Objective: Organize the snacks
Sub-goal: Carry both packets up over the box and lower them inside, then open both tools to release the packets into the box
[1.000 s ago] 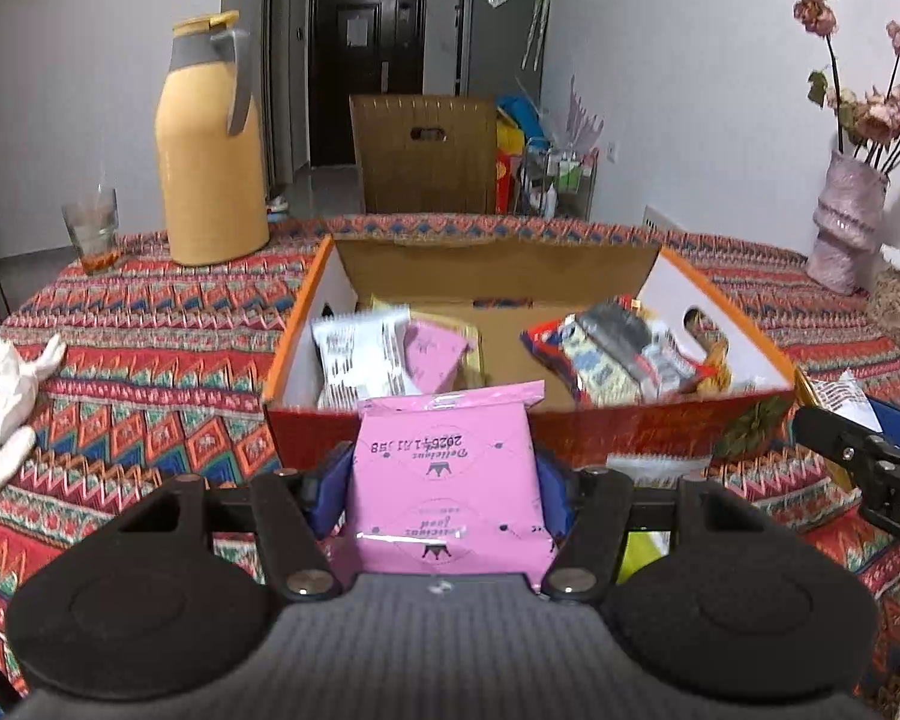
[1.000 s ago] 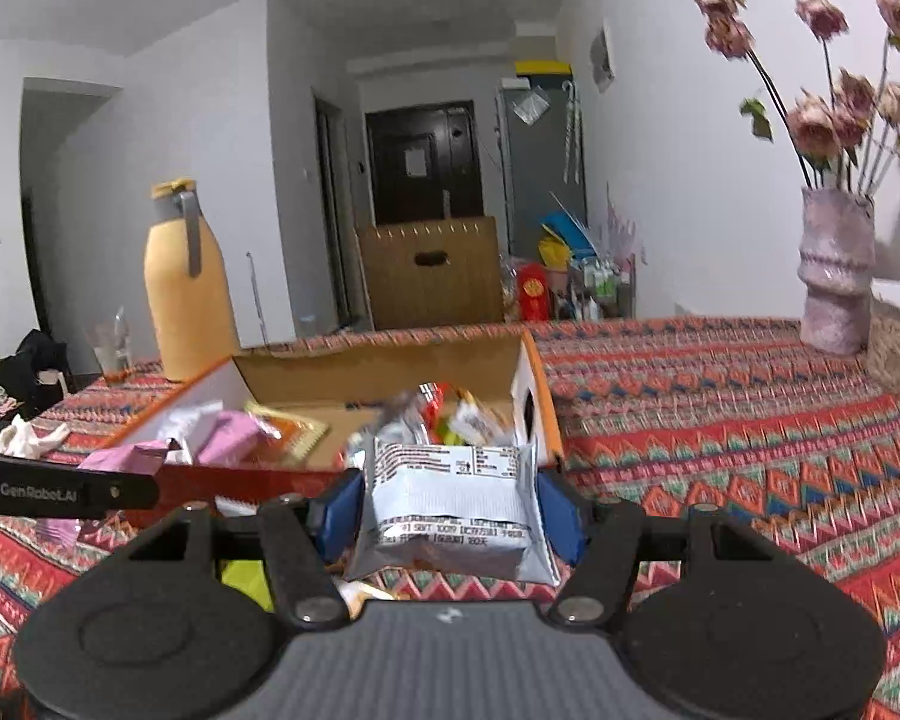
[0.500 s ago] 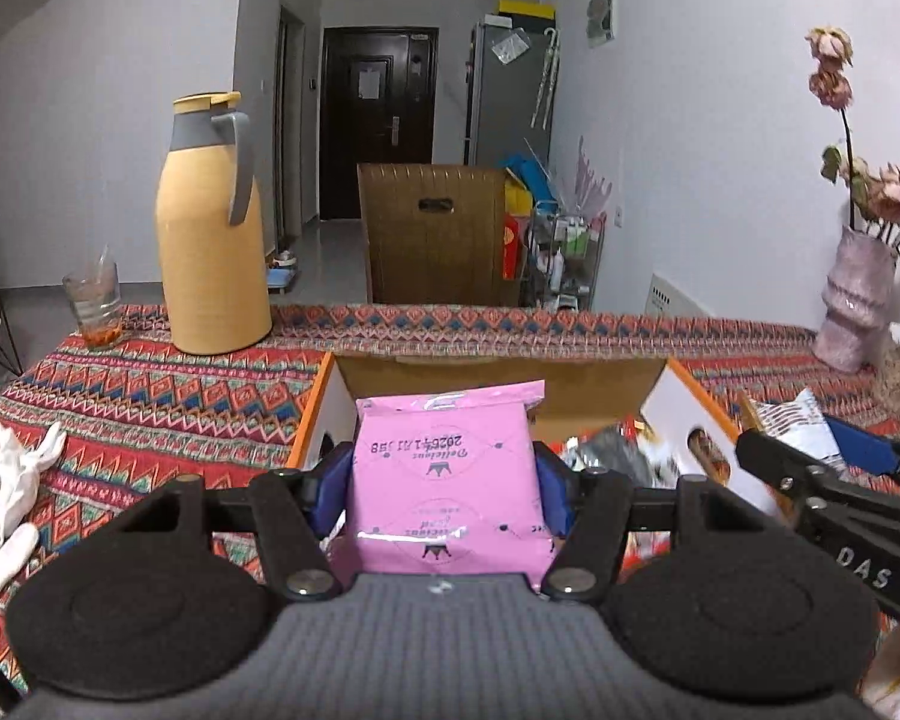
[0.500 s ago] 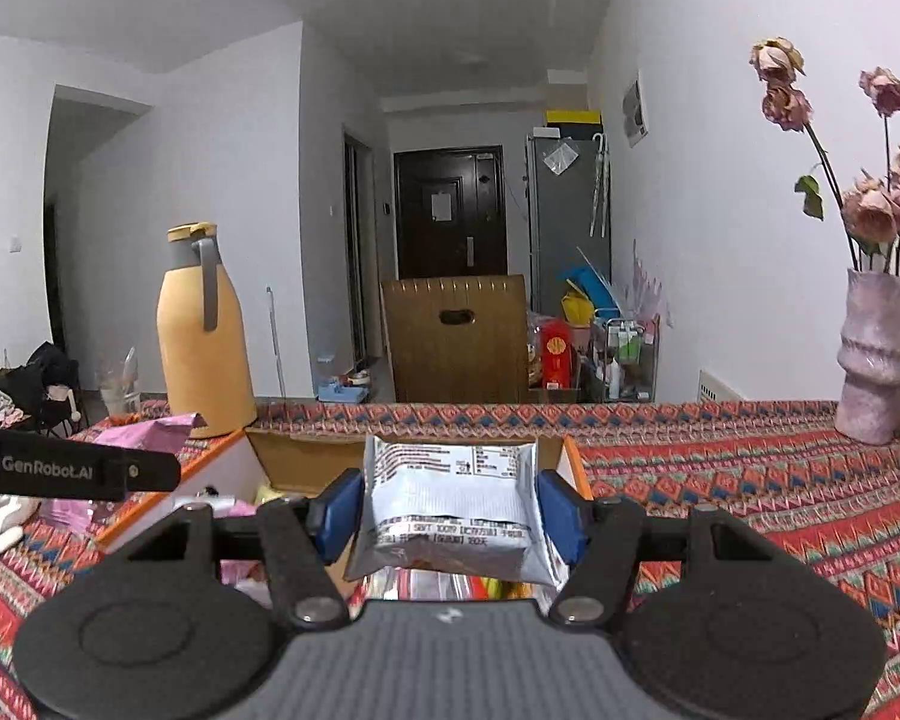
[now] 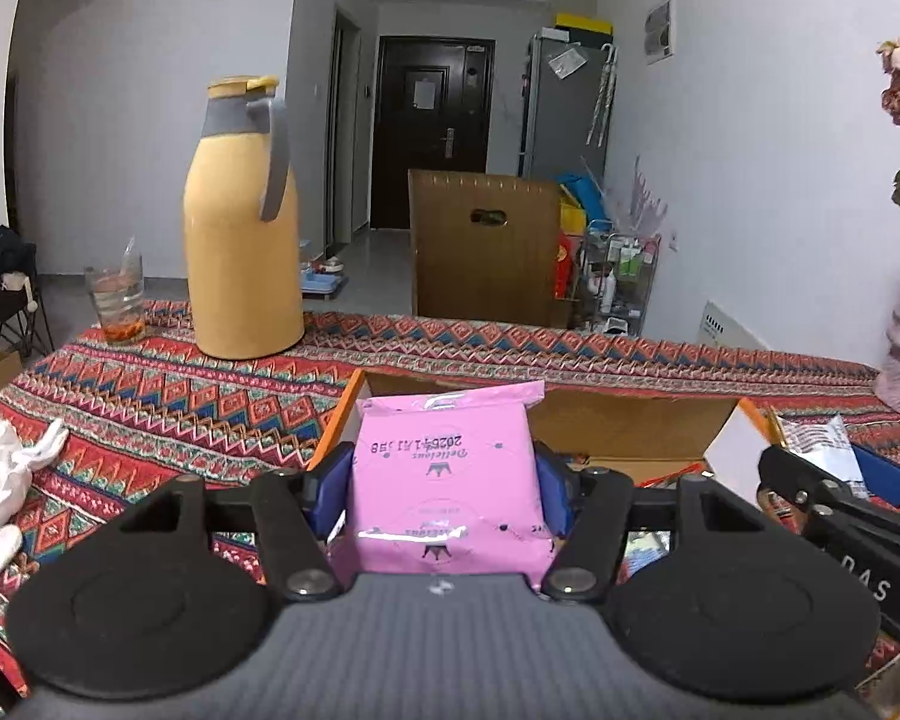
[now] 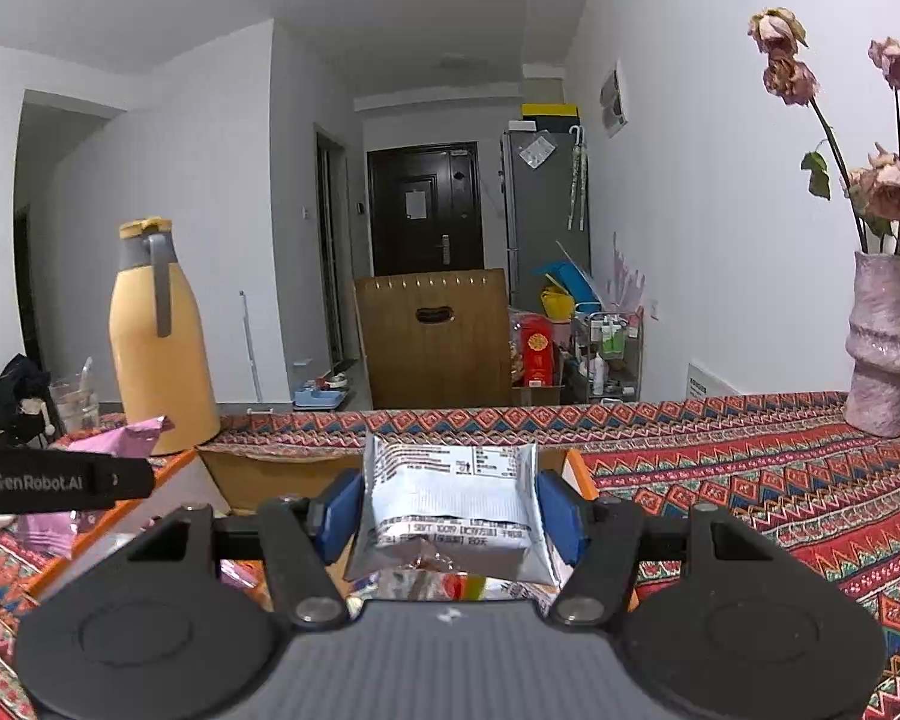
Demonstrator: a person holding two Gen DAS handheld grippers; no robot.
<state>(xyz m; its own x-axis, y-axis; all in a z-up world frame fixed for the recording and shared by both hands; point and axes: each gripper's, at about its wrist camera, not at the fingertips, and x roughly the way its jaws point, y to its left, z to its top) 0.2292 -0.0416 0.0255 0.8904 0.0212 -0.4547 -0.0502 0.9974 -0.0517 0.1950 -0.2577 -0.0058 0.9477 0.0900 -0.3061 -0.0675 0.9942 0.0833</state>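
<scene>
My left gripper is shut on a pink snack packet and holds it above the near left part of an open orange cardboard box. My right gripper is shut on a silver snack packet above the same box, nearer its right wall. Each gripper shows in the other's view: the right one with the silver packet at the right, the left one with the pink packet at the left. Most of the box's contents are hidden behind the packets.
A tall yellow thermos and a glass stand at the table's far left. A white cloth lies at the left. A pink vase of dried roses stands at the right. A wooden chair back is behind the table.
Both grippers have risen and tilted up with their packets. The box has dropped low in both views, and its contents have passed out of sight.
</scene>
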